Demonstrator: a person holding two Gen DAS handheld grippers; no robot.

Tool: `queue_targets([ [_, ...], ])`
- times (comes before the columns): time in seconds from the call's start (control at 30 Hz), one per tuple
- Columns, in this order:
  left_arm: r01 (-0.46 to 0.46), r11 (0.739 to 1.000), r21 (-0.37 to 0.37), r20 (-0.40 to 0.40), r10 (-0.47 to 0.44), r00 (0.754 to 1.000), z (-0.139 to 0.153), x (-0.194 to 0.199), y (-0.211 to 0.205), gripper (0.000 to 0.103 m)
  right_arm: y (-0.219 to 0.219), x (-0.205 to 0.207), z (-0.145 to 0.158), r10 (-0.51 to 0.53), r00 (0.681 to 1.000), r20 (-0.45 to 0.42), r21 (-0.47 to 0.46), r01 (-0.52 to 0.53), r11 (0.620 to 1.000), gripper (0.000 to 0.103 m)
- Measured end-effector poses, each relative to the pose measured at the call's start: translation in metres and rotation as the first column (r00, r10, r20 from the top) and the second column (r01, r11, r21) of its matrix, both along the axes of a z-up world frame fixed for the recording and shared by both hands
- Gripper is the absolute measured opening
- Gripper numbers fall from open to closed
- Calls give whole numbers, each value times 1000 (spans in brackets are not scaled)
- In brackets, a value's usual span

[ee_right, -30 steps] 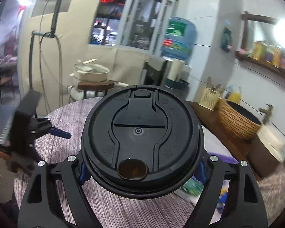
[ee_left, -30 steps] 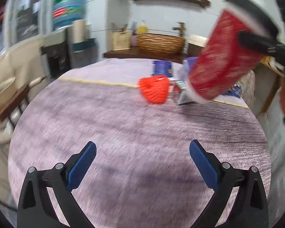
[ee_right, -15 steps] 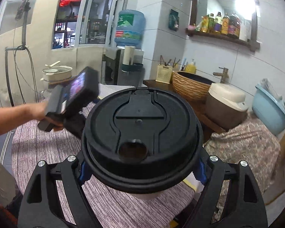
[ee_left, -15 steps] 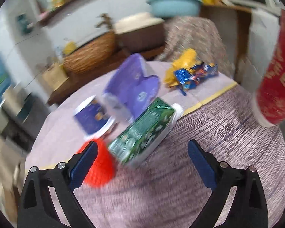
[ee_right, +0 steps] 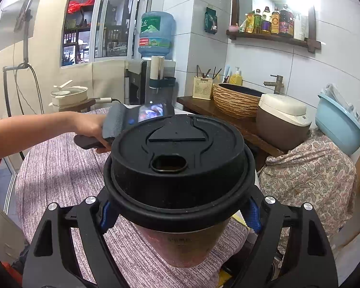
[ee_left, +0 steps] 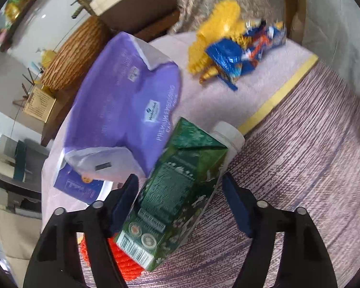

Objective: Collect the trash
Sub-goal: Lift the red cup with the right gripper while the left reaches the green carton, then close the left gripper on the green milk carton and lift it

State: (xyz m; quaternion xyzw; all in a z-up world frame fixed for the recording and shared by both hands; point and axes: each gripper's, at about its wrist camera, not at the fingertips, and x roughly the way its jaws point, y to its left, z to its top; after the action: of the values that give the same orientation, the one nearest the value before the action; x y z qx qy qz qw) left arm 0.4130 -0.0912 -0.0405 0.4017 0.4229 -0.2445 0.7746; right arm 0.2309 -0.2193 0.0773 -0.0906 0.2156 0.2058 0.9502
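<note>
A green drink carton (ee_left: 180,192) with a white cap lies on the cloth-covered table (ee_left: 300,168). My left gripper (ee_left: 180,205) points down over it, one finger on each side. Its jaws are closing; the left pad (ee_left: 124,201) is at the carton's edge and a gap shows at the right pad (ee_left: 235,208). My right gripper (ee_right: 180,213) is shut on a reddish paper cup (ee_right: 182,247) with a black lid (ee_right: 177,163), held above the table's edge. In the right wrist view a person's hand (ee_right: 88,124) holds the left gripper's body (ee_right: 132,120).
Beside the carton lie a purple tissue pack (ee_left: 122,100), a blue-labelled tub (ee_left: 84,187), an orange-red mesh piece (ee_left: 127,261) and yellow and blue snack wrappers (ee_left: 230,52). Behind the table stand a wicker basin (ee_right: 237,100), a rice cooker (ee_right: 283,122) and a blue tub (ee_right: 338,120).
The left gripper swung across the table to the trash pile, rolled, and came down around the green carton with its jaws narrowing. The right gripper shifted and tilted, the cup still held.
</note>
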Motion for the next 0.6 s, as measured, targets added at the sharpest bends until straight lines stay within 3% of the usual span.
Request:
queue_targets([
  [0.13, -7, 1000, 13, 1, 7, 1000, -2, -3, -4, 53, -4, -6, -2, 1, 1000, 0, 9, -1, 1000, 81],
  [0.33, -50, 998, -23, 70, 52, 996, 1, -17, -1, 53, -10, -13, -2, -15, 1000, 15, 28, 15, 1000, 81],
  [0.43, -110, 981, -159, 102, 127, 987, 17, -33, 14, 53, -14, -19, -3, -16, 1000, 22, 52, 14, 999, 81],
  [0.53, -175, 931, -321, 112, 221, 969, 36, -60, 35, 53, -16, -25, -4, -21, 999, 26, 52, 20, 998, 81],
  [0.6, -194, 901, -389, 124, 260, 958, 44, -79, 43, 53, -17, -29, -7, -20, 999, 25, 58, 19, 998, 81],
])
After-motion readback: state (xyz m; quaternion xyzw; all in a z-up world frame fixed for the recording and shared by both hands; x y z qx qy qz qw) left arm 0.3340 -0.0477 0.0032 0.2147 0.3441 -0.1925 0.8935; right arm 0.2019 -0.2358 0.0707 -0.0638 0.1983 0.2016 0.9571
